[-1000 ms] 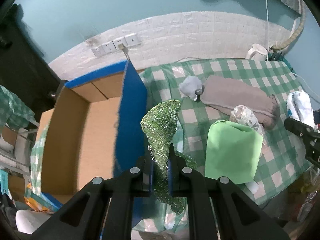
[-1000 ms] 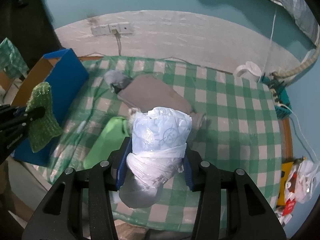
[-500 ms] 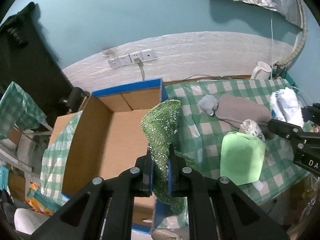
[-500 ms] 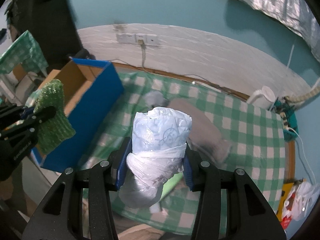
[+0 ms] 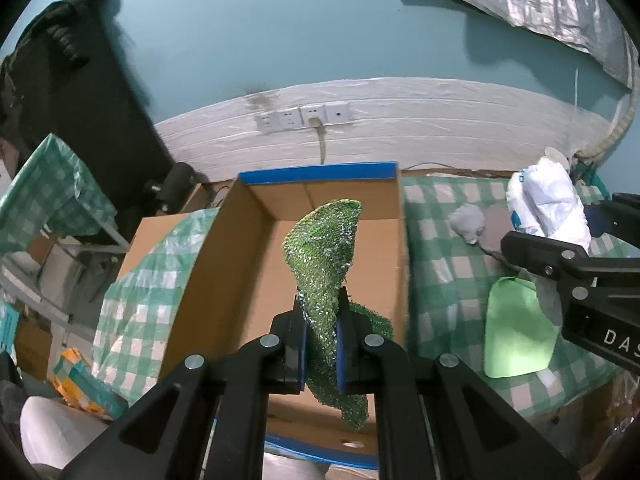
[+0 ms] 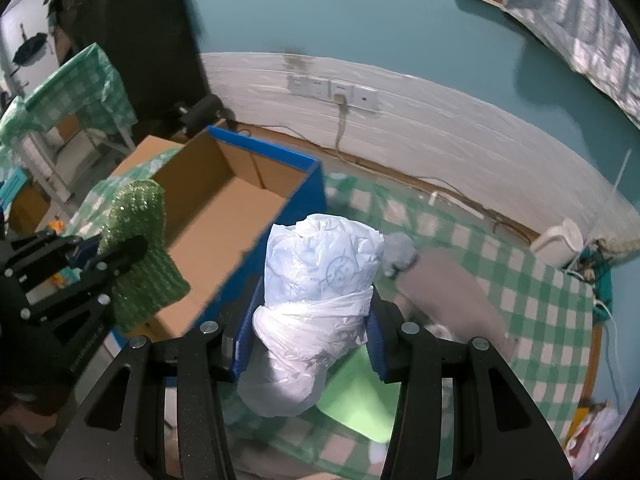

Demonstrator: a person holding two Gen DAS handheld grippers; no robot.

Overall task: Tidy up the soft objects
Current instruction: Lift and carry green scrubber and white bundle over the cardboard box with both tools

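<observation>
My left gripper [image 5: 322, 344] is shut on a green sparkly cloth [image 5: 326, 256] and holds it over the open cardboard box [image 5: 240, 264] with blue outer walls. The cloth [image 6: 138, 256] and box [image 6: 224, 216] also show in the right wrist view. My right gripper [image 6: 308, 340] is shut on a white plastic-bag bundle [image 6: 316, 280], held above the green checked table [image 6: 520, 300] beside the box. The bundle [image 5: 546, 200] shows at the right of the left wrist view. A grey cloth [image 6: 444, 284], a small grey ball [image 5: 466, 220] and a light green sheet [image 5: 516, 328] lie on the table.
A wall with sockets [image 5: 304, 116] runs behind the box and table. A white kettle [image 6: 558, 242] stands at the table's far right corner. A second checked-cloth surface [image 5: 44, 192] and shelves with clutter stand at the left.
Both grippers have moved left. The green cloth went from beside the box's blue wall to over its inside. The bag bundle moved from mid-table to close beside the box.
</observation>
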